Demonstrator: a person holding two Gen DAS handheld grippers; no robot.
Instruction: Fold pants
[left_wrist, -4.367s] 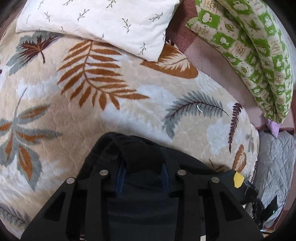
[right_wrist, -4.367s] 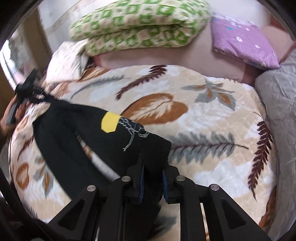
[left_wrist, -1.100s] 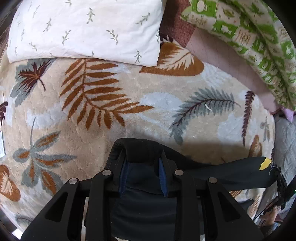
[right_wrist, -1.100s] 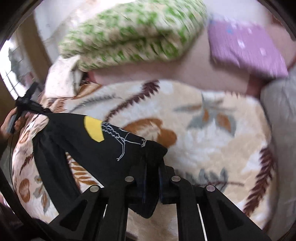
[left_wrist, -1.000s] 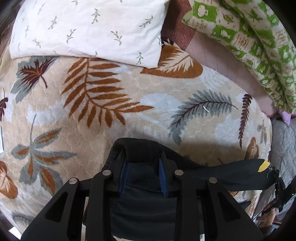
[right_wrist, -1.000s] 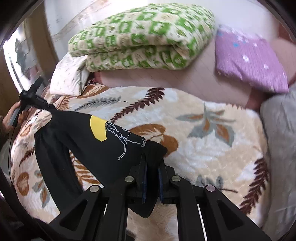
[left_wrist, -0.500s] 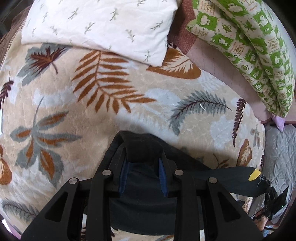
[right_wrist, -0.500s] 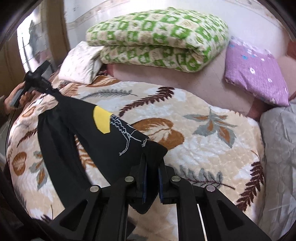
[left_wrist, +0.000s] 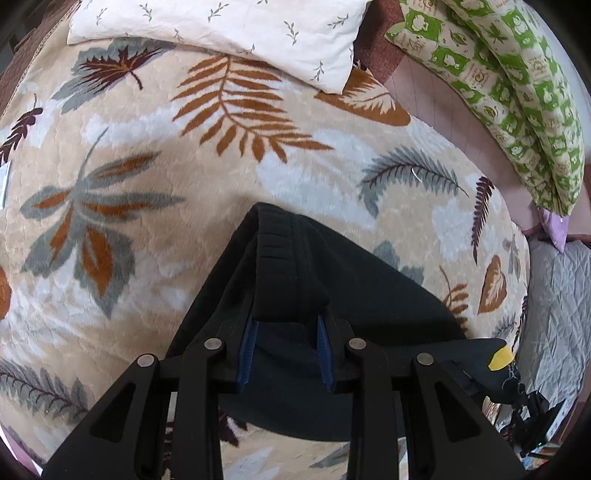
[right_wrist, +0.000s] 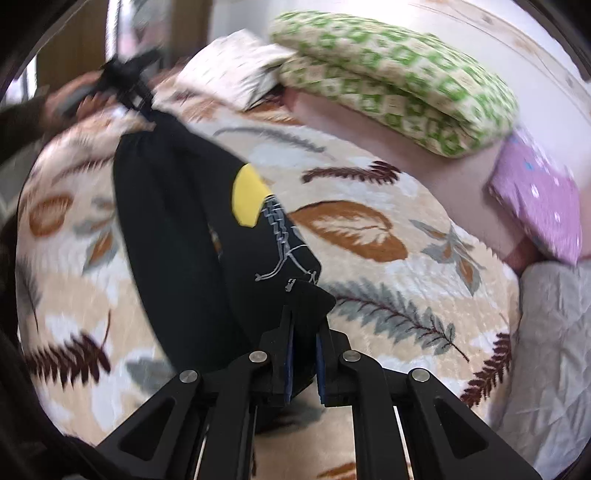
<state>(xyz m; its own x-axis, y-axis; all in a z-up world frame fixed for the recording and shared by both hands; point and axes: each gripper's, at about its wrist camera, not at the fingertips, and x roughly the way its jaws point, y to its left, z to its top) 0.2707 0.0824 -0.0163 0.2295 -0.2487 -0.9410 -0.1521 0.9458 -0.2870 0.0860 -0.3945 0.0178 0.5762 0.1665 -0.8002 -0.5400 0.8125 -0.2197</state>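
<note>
Black pants (left_wrist: 354, 291) with a yellow patch and a white line drawing hang stretched between both grippers above a leaf-patterned blanket (left_wrist: 155, 155). My left gripper (left_wrist: 286, 326) is shut on a thick bunched fold of the ribbed waistband, held between its blue pads. In the right wrist view the pants (right_wrist: 173, 229) sag in a dark swag from the far left gripper (right_wrist: 127, 83) down to my right gripper (right_wrist: 303, 334), which is shut on a thin corner of the fabric. The yellow patch (right_wrist: 248, 201) faces up. A hand behind the left gripper is blurred.
A white sprigged pillow (left_wrist: 221, 33) and a folded green-checked quilt (left_wrist: 517, 74) lie along the far edge of the bed. A purple cushion (right_wrist: 539, 206) and a grey quilted cover (right_wrist: 554, 350) sit at the right. The blanket (right_wrist: 369, 258) covers the bed's middle.
Both grippers moved sideways with the pants held taut. The right gripper rolled, so the bed now looks tilted and the far gripper sits higher in its view. The grips are unchanged.
</note>
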